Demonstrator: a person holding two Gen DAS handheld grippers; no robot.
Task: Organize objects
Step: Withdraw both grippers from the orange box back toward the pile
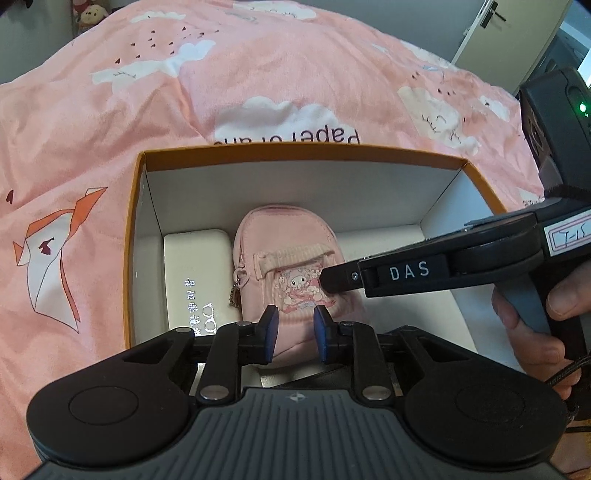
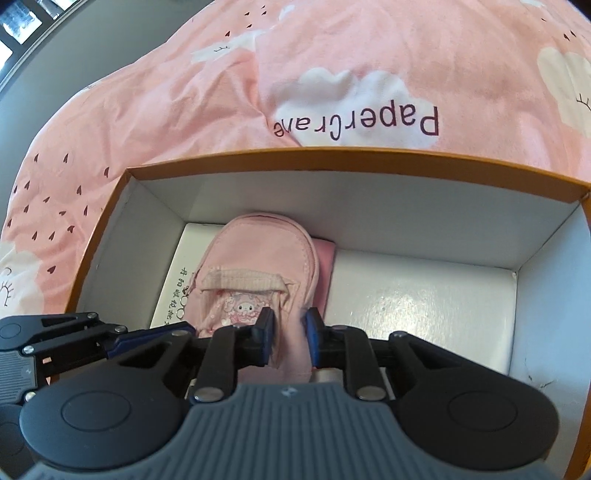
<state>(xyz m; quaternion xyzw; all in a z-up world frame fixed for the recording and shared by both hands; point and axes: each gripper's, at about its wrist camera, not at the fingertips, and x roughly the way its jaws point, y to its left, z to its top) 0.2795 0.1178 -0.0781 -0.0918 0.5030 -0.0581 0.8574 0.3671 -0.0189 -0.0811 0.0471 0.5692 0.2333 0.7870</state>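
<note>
A small pink backpack-shaped pouch [image 1: 284, 258] with a cartoon print lies inside an orange-rimmed cardboard box [image 1: 303, 153] on the bed. It partly lies on a white case [image 1: 192, 266] with printed glasses. My left gripper [image 1: 294, 338] hovers over the pouch's near end, jaws slightly apart and empty. My right gripper [image 2: 289, 338] has its jaws closed on the pouch's [image 2: 258, 266] right edge fabric. In the left wrist view the right gripper [image 1: 327, 282] reaches in from the right onto the pouch. The box rim [image 2: 351, 158] shows in the right wrist view.
The box sits on a pink quilt [image 1: 258, 74] with clouds and paper cranes. A pink flat item [image 2: 327, 269] lies under the pouch. The box's right half shows bare white floor [image 2: 424, 302]. Plush toys [image 1: 90, 13] and a door [image 1: 506, 33] lie beyond the bed.
</note>
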